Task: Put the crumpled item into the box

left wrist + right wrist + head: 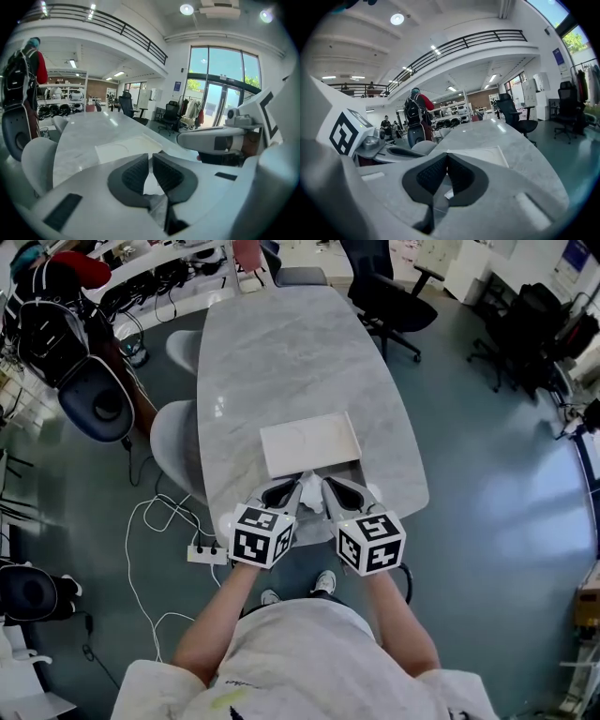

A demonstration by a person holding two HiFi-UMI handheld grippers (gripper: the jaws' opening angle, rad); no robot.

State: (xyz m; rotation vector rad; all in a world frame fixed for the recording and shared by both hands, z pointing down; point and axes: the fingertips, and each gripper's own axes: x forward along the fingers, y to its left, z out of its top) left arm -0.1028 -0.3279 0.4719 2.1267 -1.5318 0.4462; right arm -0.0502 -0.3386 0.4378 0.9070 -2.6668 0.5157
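The job is not done yet. The wad is not in the box. It sits at the near edge of the table, right between the two tongs. The box is just past it, open and with nothing inside.

The left gripper has its jaws squeezed almost together, with only a thin slit, and white paper shows in that slit. The right gripper has its jaws pressed together at the tips, with a bit of white just under them. Both look to be pinching the wad, but the view is too tight to be sure.

What is left is to lift the wad, bring it over the box and let it go.

Nothing stands between the wad and the box. A white chair is tucked in at the left side. A black chair stands at the far end, well away. A power strip lies on the floor.
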